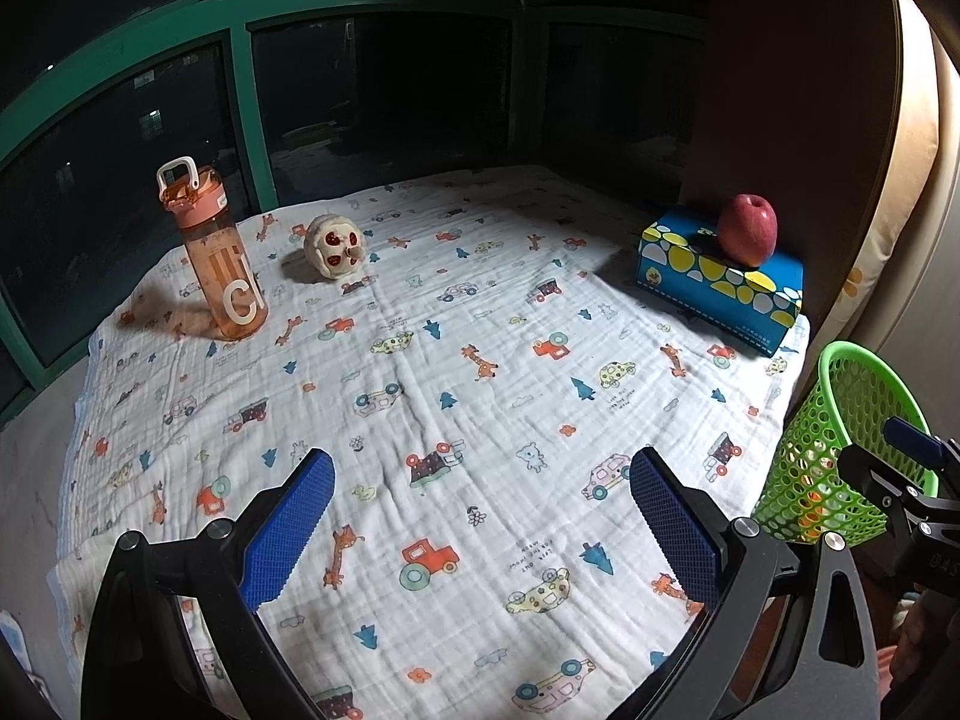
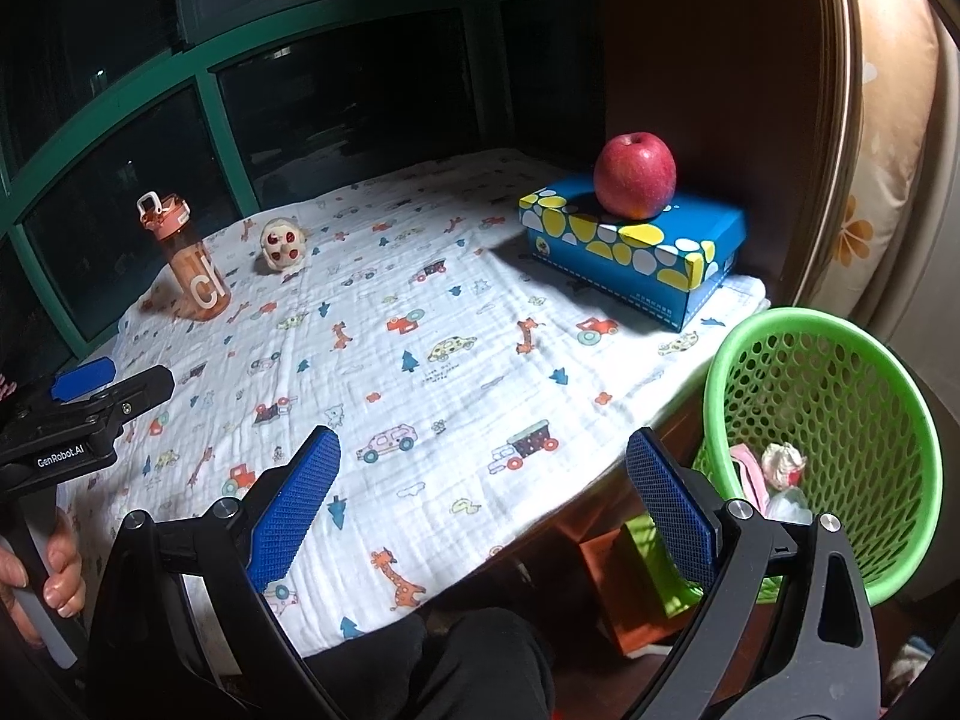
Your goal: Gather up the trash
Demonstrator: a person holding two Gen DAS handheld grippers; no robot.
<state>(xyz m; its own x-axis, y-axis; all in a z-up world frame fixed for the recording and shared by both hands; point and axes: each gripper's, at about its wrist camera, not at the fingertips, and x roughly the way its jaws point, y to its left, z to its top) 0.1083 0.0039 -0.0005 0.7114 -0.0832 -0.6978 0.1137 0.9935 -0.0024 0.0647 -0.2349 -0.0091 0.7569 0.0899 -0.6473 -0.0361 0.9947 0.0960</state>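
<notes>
A green mesh basket (image 2: 840, 420) stands off the table's right edge and holds crumpled paper and wrapper trash (image 2: 780, 462); it also shows in the left wrist view (image 1: 840, 450). My left gripper (image 1: 480, 516) is open and empty above the near part of the patterned cloth (image 1: 420, 360). My right gripper (image 2: 480, 504) is open and empty above the cloth's front right edge, left of the basket. The left gripper (image 2: 90, 384) also shows at the left of the right wrist view. The right gripper's blue fingertip (image 1: 912, 441) shows at the right edge of the left wrist view.
An orange water bottle (image 1: 213, 252) and a small round plush toy (image 1: 333, 246) stand at the far left. A blue tissue box (image 2: 636, 246) with a red apple (image 2: 635, 175) on it sits at the far right. Dark windows lie behind.
</notes>
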